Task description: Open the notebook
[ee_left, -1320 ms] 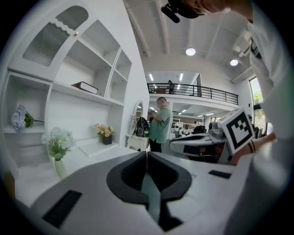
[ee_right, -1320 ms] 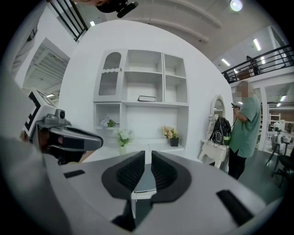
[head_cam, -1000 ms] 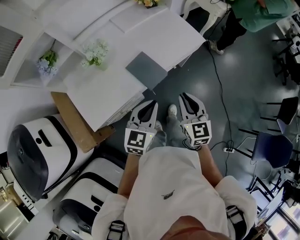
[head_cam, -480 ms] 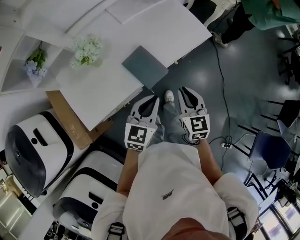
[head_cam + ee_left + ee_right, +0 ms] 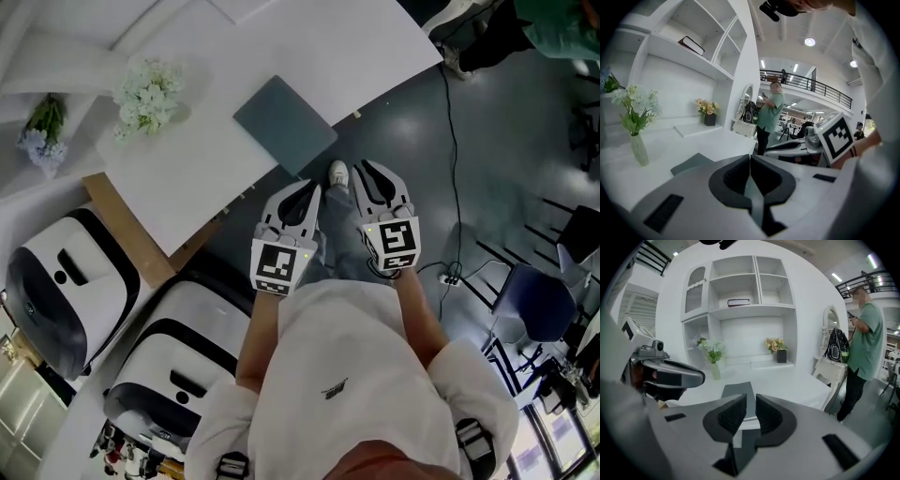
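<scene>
One flower vase (image 5: 147, 94) on table (image 5: 187, 178) beyond notebook (image 5: 284, 125).

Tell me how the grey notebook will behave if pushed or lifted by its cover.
The notebook looks thin and flat, so probably light; it may slide on the smooth table rather than open. It lies near the edge, so a push might send it off.

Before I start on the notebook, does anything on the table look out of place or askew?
Nothing stands out. The closed notebook lies flat close to the table's edge, and the white-flower vase stands upright.
</scene>
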